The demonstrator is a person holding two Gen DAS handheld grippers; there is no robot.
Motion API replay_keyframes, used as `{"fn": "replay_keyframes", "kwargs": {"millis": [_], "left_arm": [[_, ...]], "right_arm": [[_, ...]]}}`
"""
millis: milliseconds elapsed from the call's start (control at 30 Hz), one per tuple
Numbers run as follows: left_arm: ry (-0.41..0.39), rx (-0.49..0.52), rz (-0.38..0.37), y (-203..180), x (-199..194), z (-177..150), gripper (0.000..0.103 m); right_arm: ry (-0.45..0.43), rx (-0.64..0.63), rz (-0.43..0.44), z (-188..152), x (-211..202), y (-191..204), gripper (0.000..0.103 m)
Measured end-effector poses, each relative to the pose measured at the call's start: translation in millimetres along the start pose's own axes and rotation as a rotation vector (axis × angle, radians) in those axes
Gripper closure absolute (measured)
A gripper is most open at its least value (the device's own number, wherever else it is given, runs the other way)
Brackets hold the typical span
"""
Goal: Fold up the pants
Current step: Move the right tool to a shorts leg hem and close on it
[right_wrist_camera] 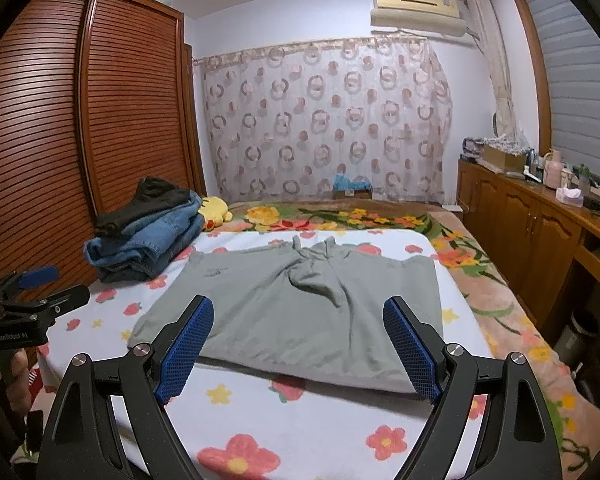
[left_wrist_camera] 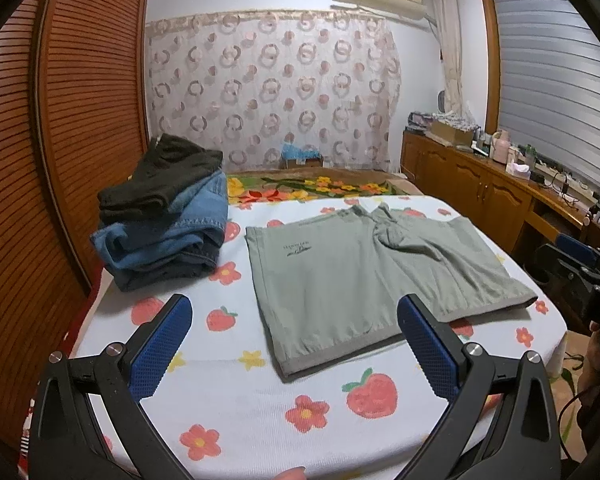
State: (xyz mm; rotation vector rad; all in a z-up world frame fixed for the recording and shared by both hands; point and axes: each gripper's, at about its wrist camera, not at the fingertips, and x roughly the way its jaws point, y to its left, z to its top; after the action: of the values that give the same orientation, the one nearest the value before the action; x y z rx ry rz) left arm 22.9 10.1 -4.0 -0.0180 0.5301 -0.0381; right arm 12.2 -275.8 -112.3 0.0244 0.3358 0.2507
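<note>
A: What does the left gripper (left_wrist_camera: 294,328) show?

B: Its two blue pads (left_wrist_camera: 162,346) are spread wide and hold nothing. It hangs above the near edge of the bed (left_wrist_camera: 260,420), touching no cloth. The gap between the pads frames the near left leg hem of the shorts (left_wrist_camera: 340,276).

A: And the right gripper (right_wrist_camera: 298,330)?

B: Likewise spread wide and empty, held clear above the sheet. Its pads (right_wrist_camera: 410,348) flank the near hem of the shorts (right_wrist_camera: 300,312). In the left view its body appears at the right edge (left_wrist_camera: 580,276), beside the bed.

A: Where are the shorts?

B: Flat on the flowered sheet, mid-bed, unfolded: both legs point toward the cameras, the waist lies at the far side with a bunched crease at the crotch.

A: Other items?

B: A stack (left_wrist_camera: 164,216) of folded jeans with a dark garment on top sits left of the shorts, near but apart, beside the slatted wardrobe (left_wrist_camera: 80,100).
</note>
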Motion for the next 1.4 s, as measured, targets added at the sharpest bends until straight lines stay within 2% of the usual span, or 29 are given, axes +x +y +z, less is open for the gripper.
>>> {"fn": "replay_keyframes", "kwargs": {"millis": [367,733,967,1167,1400], "left_arm": [[0.059,-0.001,-0.027,2.4,27.0,-24.1,0.000],[0.154,-0.012,-0.020,14.5,59.8,-44.7,0.000],[0.197,-0.005,-0.019,24.0,74.0,-48.1,0.000],[0.220,-0.003,-0.039,25.5,82.5,-48.5,0.000],[0.263,0.026,-0.052,18.9,95.2,-49.5,0.000]], "right_arm": [[0.070,0.007,-0.039,-0.8,13.0,-11.1,0.015],[0.147,0.026,-0.106,6.6,27.2,-15.4,0.021],[0.217,0.031,-0.140,12.5,33.8,-14.3,0.031],[0.253,0.086,-0.134,21.4,35.7,-19.3,0.043],[0.286,0.102,-0.119,28.5,40.9,-16.1,0.051]]}}
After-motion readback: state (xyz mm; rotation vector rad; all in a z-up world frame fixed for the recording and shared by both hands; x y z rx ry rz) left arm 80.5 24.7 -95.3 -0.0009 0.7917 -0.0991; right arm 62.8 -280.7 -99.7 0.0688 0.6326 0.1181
